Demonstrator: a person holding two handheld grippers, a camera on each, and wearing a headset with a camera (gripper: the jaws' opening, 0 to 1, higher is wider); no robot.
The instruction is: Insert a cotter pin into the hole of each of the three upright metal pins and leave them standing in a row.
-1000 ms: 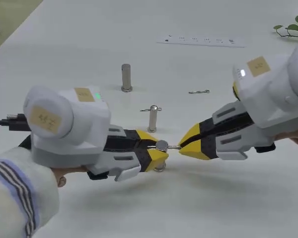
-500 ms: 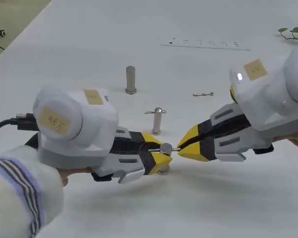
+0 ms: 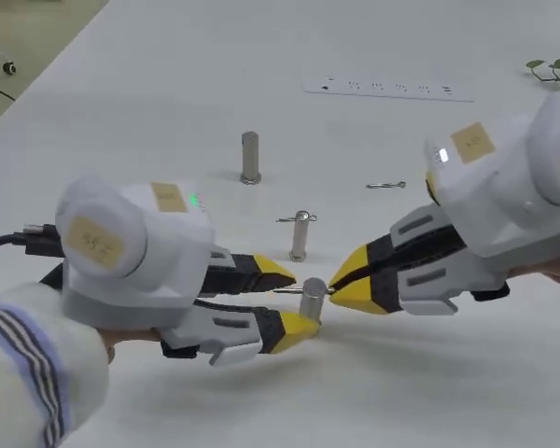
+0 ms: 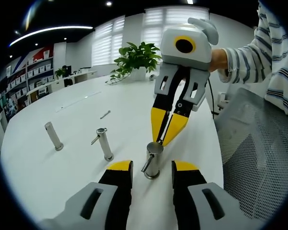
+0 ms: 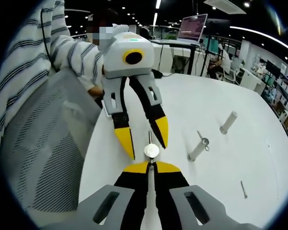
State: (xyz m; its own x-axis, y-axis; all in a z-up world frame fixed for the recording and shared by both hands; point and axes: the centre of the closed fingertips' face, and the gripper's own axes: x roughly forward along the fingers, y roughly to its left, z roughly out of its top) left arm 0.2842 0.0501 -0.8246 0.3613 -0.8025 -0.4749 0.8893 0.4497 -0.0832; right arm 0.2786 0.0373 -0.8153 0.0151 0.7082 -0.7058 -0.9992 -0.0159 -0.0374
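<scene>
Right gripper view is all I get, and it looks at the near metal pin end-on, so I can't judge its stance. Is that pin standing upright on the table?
Observer: Yes. In the left gripper view the near pin stands upright with its base flat on the table, at the mouth of the open left gripper.
Operator: Where does the cotter pin I hold cross it?
Observer: In the head view the cotter pin runs level from the right gripper through the pin near its top, and its end shows on the far side.
</scene>
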